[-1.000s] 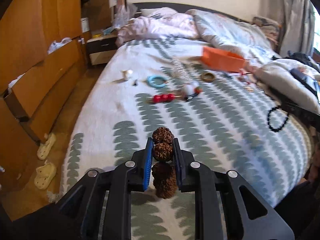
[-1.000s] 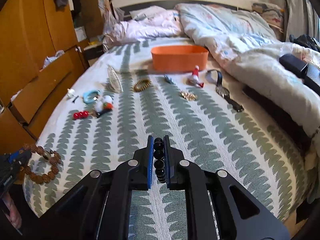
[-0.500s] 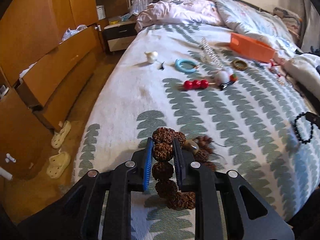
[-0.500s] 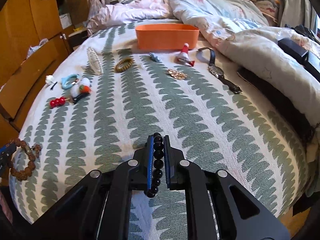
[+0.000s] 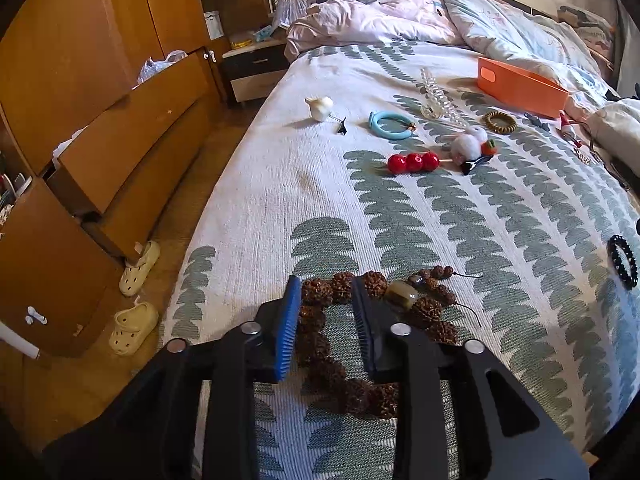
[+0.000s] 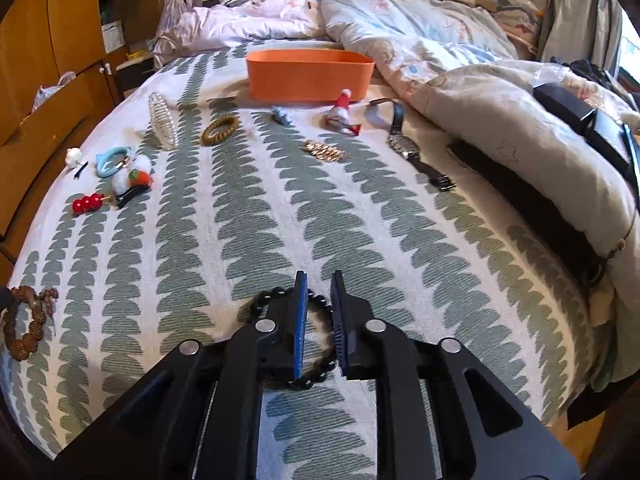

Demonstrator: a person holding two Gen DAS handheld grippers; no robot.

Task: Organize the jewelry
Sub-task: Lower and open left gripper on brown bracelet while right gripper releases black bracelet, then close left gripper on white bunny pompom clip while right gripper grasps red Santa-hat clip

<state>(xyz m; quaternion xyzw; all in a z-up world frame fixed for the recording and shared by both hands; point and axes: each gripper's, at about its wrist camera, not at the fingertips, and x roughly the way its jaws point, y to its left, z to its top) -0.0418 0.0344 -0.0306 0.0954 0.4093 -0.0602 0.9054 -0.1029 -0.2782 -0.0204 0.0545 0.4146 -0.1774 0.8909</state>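
A brown rough-bead bracelet [image 5: 340, 356] lies on the leaf-patterned bedspread; it also shows in the right wrist view [image 6: 28, 326]. My left gripper [image 5: 326, 284] is open, its jaws standing over the bracelet. A black bead bracelet [image 6: 320, 302] lies on the bedspread under my right gripper [image 6: 319, 280], which is open; it also shows in the left wrist view [image 5: 623, 262]. An orange bin [image 6: 310, 74] stands at the far end of the bed.
Loose items lie across the bed: red beads [image 5: 414, 162], a blue ring [image 5: 390, 125], a pompom clip [image 5: 470, 145], a woven band [image 6: 219, 130], a gold chain [image 6: 324, 151], a wristwatch [image 6: 408, 145]. Rumpled duvet [image 6: 460, 80] at right; wooden drawers [image 5: 120, 152] at left.
Both grippers have come down to the bedspread and opened. The brown bracelet and the black bracelet, held before, now lie loose on the bed.
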